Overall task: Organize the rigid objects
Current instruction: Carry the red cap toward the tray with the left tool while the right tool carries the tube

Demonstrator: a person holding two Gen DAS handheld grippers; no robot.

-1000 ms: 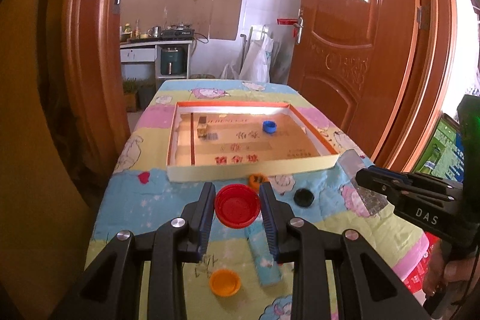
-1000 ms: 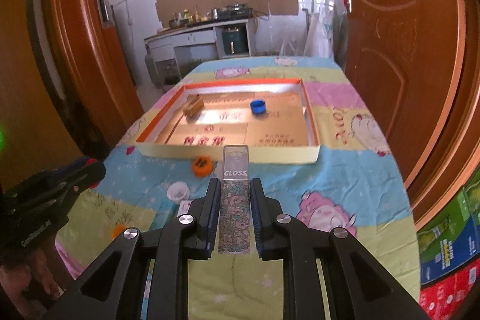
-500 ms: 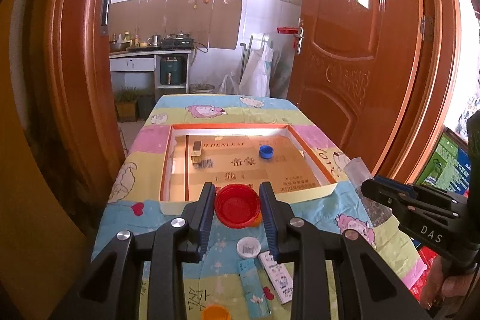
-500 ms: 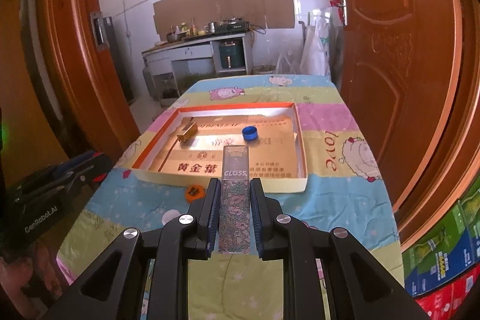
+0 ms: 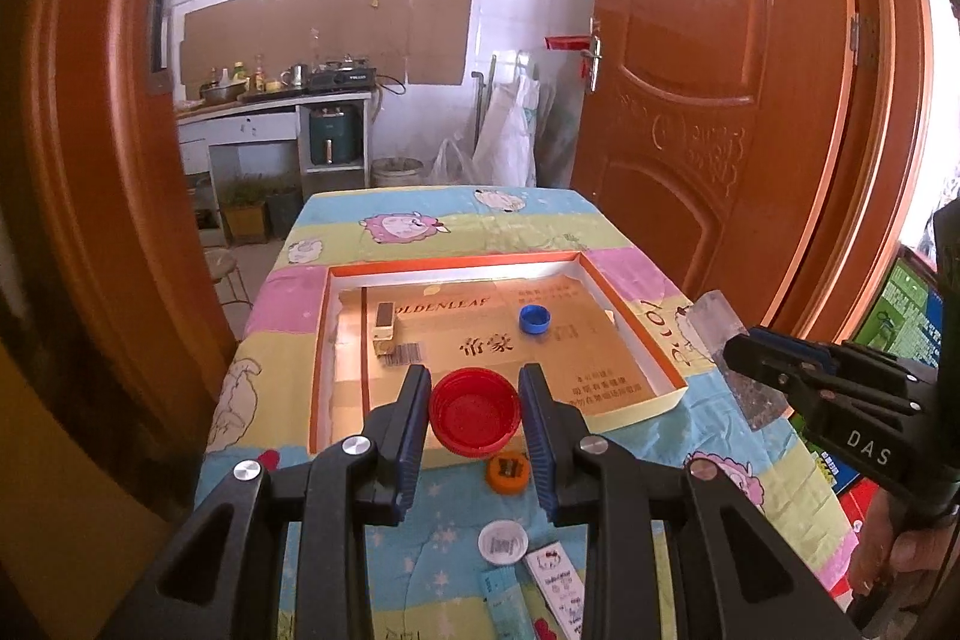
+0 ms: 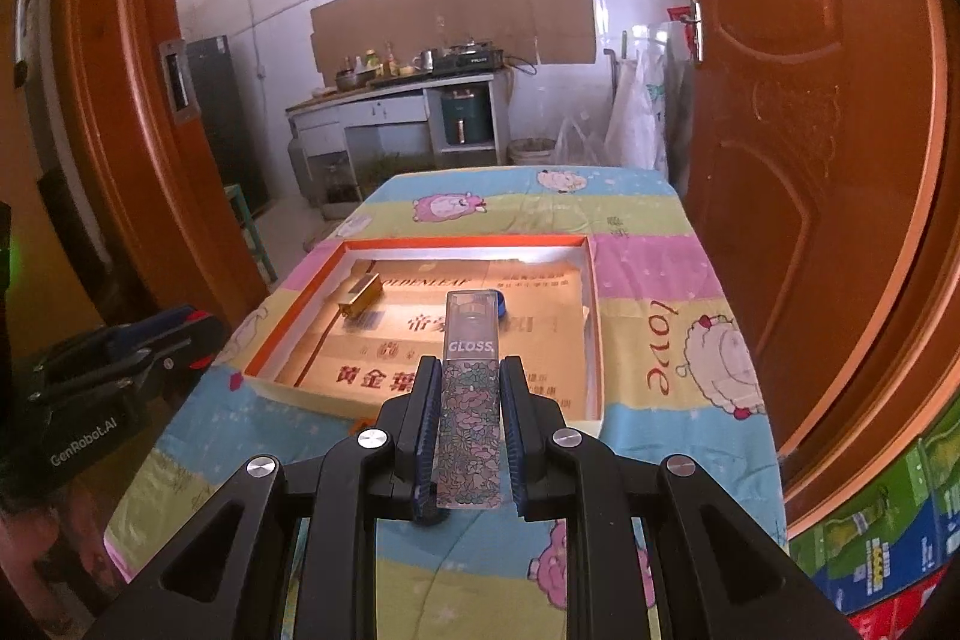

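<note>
My left gripper [image 5: 474, 415] is shut on a red bottle cap [image 5: 474, 411] and holds it above the near edge of the shallow cardboard tray [image 5: 630, 415]. My right gripper [image 6: 469, 400] is shut on a clear floral lip gloss box [image 6: 470, 400], held above the tray's near rim [image 6: 591, 280]. In the tray lie a blue cap [image 5: 534, 320] and a small gold box [image 5: 384, 327]; the gold box also shows in the right wrist view [image 6: 360, 293]. The right gripper also shows at the right of the left wrist view [image 5: 744, 358].
On the cartoon tablecloth [image 5: 420, 226] in front of the tray lie an orange cap [image 5: 507, 472], a white cap [image 5: 503, 541] and two small packets [image 5: 555, 586]. Wooden doors [image 5: 720, 100] flank the table. The left gripper shows at the left of the right wrist view [image 6: 120, 370].
Both grippers have risen and moved forward toward the tray with their objects still held. The loose caps and packets on the cloth now lie nearer the bottom of the left view.
</note>
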